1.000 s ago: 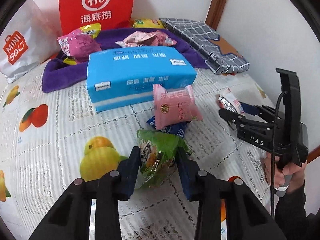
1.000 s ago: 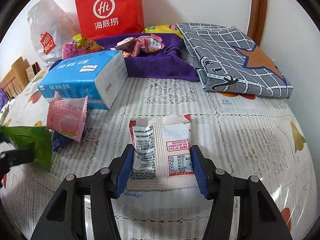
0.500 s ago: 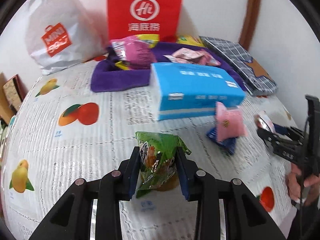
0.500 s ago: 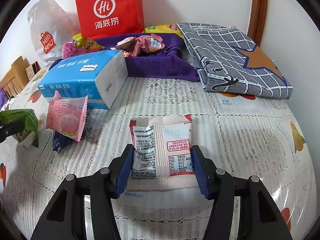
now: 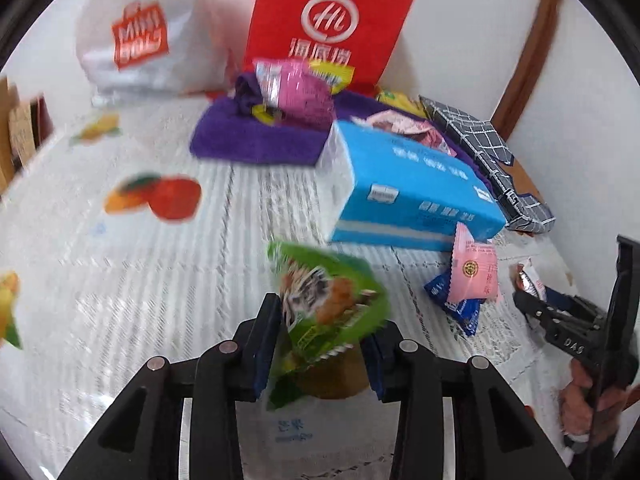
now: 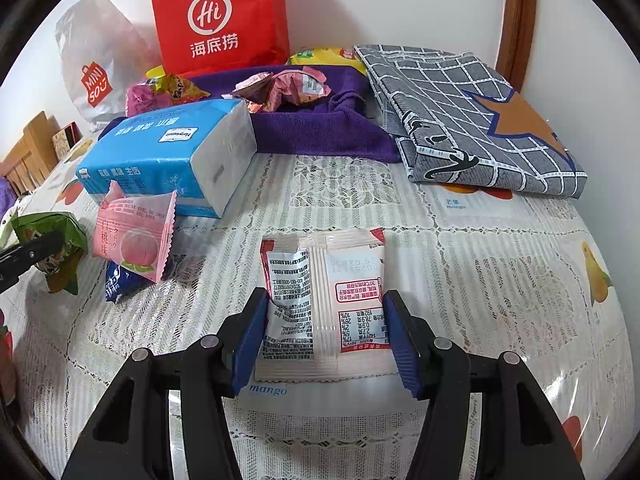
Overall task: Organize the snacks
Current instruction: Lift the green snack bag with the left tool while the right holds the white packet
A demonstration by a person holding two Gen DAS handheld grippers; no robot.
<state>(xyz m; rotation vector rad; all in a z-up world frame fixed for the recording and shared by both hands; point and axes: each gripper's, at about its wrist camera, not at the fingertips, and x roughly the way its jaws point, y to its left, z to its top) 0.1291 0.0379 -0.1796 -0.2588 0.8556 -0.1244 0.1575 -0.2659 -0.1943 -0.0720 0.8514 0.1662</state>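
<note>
The left gripper [image 5: 322, 336] has the green snack packet [image 5: 328, 304] between its fingers, low in the middle of the left wrist view; its jaws have just been opening a little, and the blur makes it hard to say whether the pads press on the packet. The right gripper [image 6: 326, 336] is closed on a white sachet [image 6: 324, 304], which lies flat on the lace-covered table [image 6: 500, 280] in the lower centre of its view. To the left, a pink packet [image 6: 134, 236] leans over a small dark blue packet [image 6: 120, 280], just in front of a blue tissue pack [image 6: 168, 152]. Behind, toward the upper frame, more snacks sit on a purple towel [image 6: 320, 136], with a red paper bag [image 6: 220, 20] against the wall.
</note>
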